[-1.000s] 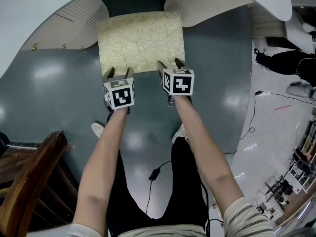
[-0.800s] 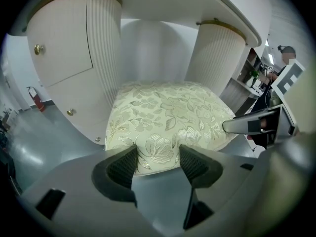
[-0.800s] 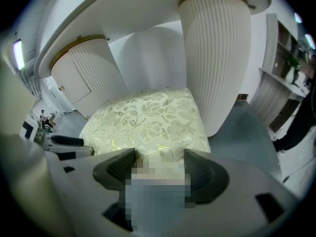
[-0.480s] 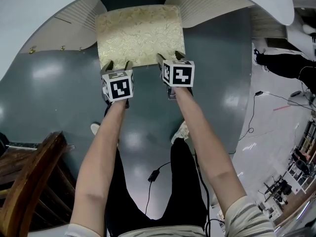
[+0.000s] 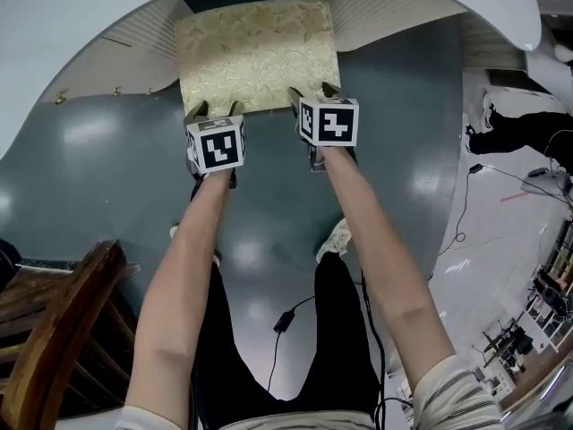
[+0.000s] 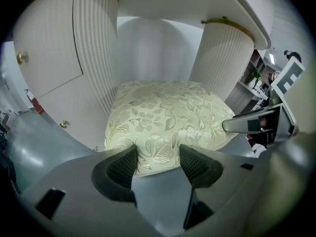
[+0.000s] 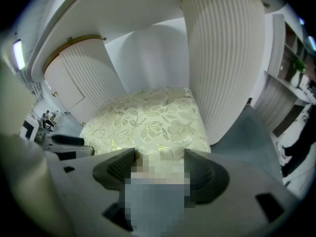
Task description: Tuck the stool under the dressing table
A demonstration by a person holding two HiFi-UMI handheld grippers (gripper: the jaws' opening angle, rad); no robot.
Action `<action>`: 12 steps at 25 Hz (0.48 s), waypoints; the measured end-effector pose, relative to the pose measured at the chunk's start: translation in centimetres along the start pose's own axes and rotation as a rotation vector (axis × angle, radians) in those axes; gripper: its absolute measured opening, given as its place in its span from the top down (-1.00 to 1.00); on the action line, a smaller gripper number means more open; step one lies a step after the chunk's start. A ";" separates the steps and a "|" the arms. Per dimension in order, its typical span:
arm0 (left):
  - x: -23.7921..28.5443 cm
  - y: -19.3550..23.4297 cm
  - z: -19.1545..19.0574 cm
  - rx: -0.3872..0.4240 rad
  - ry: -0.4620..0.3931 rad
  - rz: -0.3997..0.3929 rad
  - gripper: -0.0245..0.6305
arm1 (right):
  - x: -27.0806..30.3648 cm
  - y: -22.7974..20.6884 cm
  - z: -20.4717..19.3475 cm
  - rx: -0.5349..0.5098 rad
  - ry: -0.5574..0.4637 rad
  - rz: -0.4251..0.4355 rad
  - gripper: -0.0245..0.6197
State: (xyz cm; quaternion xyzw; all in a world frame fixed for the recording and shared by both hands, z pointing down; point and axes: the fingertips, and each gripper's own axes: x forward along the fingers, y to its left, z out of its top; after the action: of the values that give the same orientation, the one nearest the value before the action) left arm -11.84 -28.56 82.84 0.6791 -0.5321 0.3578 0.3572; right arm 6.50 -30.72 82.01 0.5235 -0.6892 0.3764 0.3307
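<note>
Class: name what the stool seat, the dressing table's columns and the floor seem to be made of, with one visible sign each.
Stool seat: woven brocade-like fabric, pale gold, floral pattern with sheen.
Dressing table columns: white fluted panels, probably painted wood.
Floor: grey, smooth, glossy, material unclear; light patches reflect in it.

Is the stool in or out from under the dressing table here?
Partly in. The stool seat lies between the dressing table pedestals; its near edge, at the left gripper and right gripper, sticks out.

Reaching forward with left arm [image 5: 190, 267] and right arm [image 5: 378, 258] straight, left gripper [image 5: 215, 107] and right gripper [image 5: 312, 90] level, jaws apart.
</note>
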 end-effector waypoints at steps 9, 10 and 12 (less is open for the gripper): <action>0.7 1.0 2.4 0.010 0.000 0.002 0.12 | 0.9 0.3 2.3 0.013 -0.022 0.004 -0.04; 0.9 1.2 2.6 0.015 -0.003 0.003 0.12 | 1.2 0.3 2.5 0.014 -0.023 0.005 -0.04; 1.1 1.4 2.9 0.023 -0.004 0.003 0.12 | 1.5 0.4 2.6 0.014 -0.016 0.006 -0.04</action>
State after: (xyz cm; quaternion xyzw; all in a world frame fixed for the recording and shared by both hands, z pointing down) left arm -12.67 -31.84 82.55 0.6830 -0.5298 0.3632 0.3476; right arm 5.60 -33.62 81.94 0.5267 -0.6906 0.3780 0.3204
